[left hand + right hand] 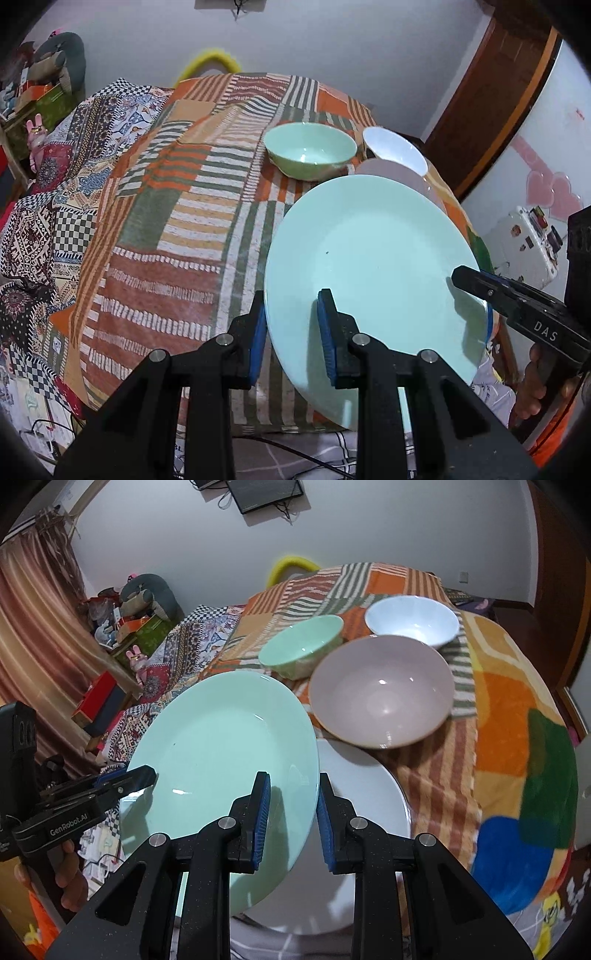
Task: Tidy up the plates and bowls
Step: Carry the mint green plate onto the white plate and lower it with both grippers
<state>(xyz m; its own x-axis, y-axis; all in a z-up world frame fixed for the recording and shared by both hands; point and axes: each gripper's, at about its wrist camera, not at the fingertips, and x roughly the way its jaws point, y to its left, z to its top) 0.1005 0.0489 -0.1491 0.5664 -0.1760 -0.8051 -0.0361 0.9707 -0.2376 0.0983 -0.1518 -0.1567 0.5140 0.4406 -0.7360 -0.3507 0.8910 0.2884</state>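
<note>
The left gripper (295, 332) has its jaws set a moderate way apart with the rim of the mint plate (369, 266) between the blue pads; the inner pad lies on the plate's upper face, while the outer pad stands just off the rim, so whether the grip is tight cannot be told. The right gripper (291, 821) straddles the opposite rim of the same plate (225, 760) in like fashion, one pad over the face and one outside the edge, jaws partly open. Each gripper shows in the other's view at the far rim.

The plate is held between the two, tilted, its face turned up and toward the cameras. In the right wrist view its long axis runs from lower left to upper right, the far edge raised toward the bowls. Under its right part lies a white plate (354, 812), flat on the patchwork cloth (498, 738) of the desk.

Beyond the plates stand three bowls, upright and close together: a mauve bowl (380, 690) nearest, a green bowl (299, 646) to its left, a white bowl (412, 620) behind. The mauve bowl's rim overlaps the white plate's far edge in view.
</note>
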